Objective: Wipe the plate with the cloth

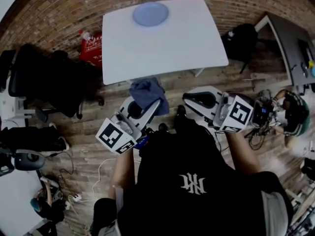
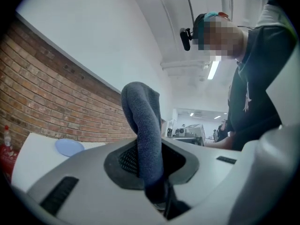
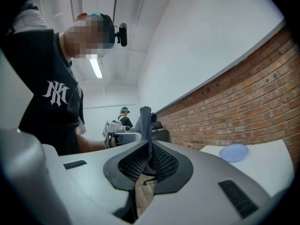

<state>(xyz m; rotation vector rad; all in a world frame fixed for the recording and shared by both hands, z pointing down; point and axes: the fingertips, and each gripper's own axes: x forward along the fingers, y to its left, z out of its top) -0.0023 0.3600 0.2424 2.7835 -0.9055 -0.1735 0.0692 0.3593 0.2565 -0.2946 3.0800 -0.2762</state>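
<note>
A pale blue plate [image 1: 150, 14] lies at the far edge of a white table [image 1: 162, 48]. It also shows small in the left gripper view, plate [image 2: 69, 147], and in the right gripper view, plate [image 3: 234, 152]. My left gripper [image 1: 153, 107] is held short of the table's near edge, shut on a blue-grey cloth [image 1: 147, 93]. In the left gripper view the cloth [image 2: 143, 130] stands up from the shut left gripper [image 2: 158, 191]. My right gripper [image 1: 187, 98] is beside it, also short of the table. The right gripper [image 3: 149, 165] is shut with nothing in it.
A black office chair [image 1: 49, 82] and a red bag [image 1: 91, 48] stand left of the table. A black backpack [image 1: 241, 38] and a dark desk [image 1: 290, 43] are at the right. Cables [image 1: 88, 181] lie on the wooden floor. Another person [image 3: 124, 116] stands far off.
</note>
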